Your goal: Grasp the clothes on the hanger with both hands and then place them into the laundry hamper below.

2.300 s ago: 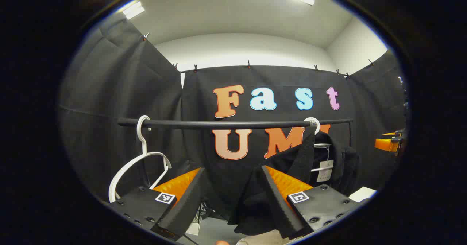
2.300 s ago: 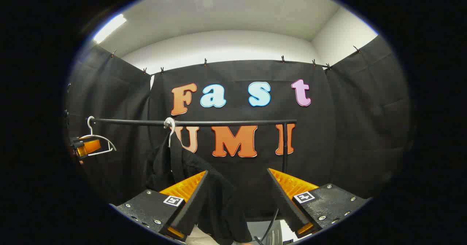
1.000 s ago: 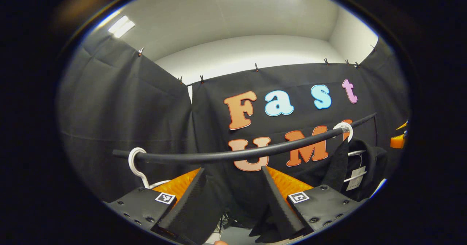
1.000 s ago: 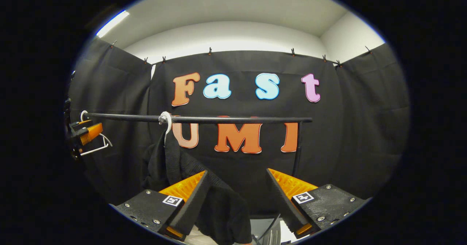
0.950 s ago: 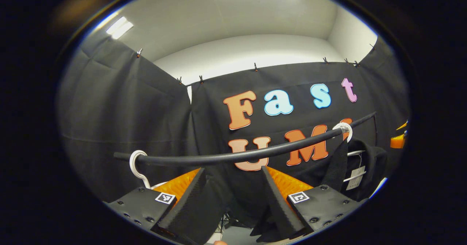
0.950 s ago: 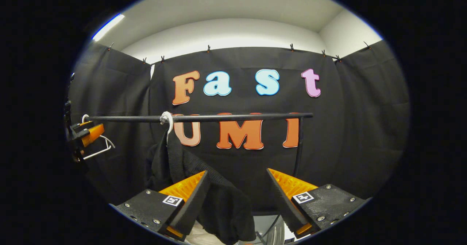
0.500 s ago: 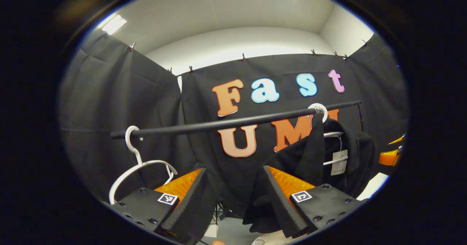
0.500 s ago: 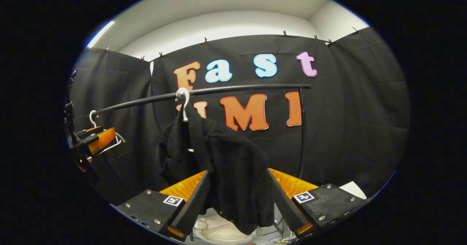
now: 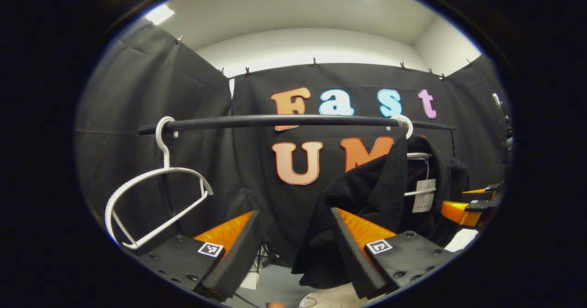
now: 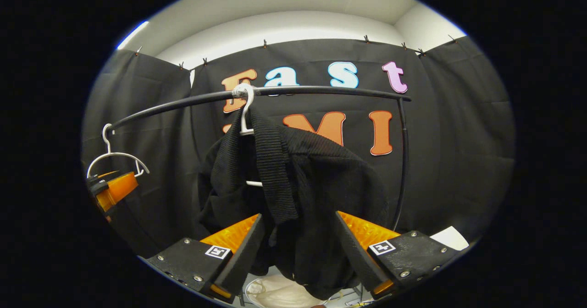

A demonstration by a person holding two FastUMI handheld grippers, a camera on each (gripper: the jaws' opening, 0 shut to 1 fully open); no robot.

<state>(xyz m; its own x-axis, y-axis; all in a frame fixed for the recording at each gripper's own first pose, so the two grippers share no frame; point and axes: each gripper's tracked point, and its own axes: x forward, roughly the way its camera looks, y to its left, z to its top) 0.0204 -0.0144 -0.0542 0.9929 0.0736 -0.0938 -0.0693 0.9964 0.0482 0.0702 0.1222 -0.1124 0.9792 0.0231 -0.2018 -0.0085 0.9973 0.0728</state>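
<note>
So the black knit top (image 10: 316, 179) hangs off a white hanger (image 10: 246, 111) hooked on the black rail (image 10: 321, 90), bunched up and draped mostly to one side, with its ribbed collar band running down the front. In the left gripper view the same top (image 9: 367, 193) sits off to the right of the rail (image 9: 275, 121), with a pale tag (image 9: 423, 201) dangling inside it next to the hanger's lower bar.

My right gripper (image 10: 298, 257) is right up at the garment, jaws spread wide with the lower hem of the fabric hanging down in the gap between them. Can't honestly say if either finger is touching the cloth, but they're not pinching it. My left gripper (image 9: 293, 253) is wide open too, holding nothing; the edge of the top hangs just beside its right finger, and the gap itself looks onto the booth wall.

Below the top, between my right fingers, there's a pale rounded thing (image 10: 279, 292) that's probably the laundry hamper with something light in it, but it's cut off by the view edge. A second white hanger (image 9: 151, 193), bare, hangs at the far left end of the rail. In the right gripper view my left gripper (image 10: 112, 189) shows near that bare hanger (image 10: 114, 154).
</note>
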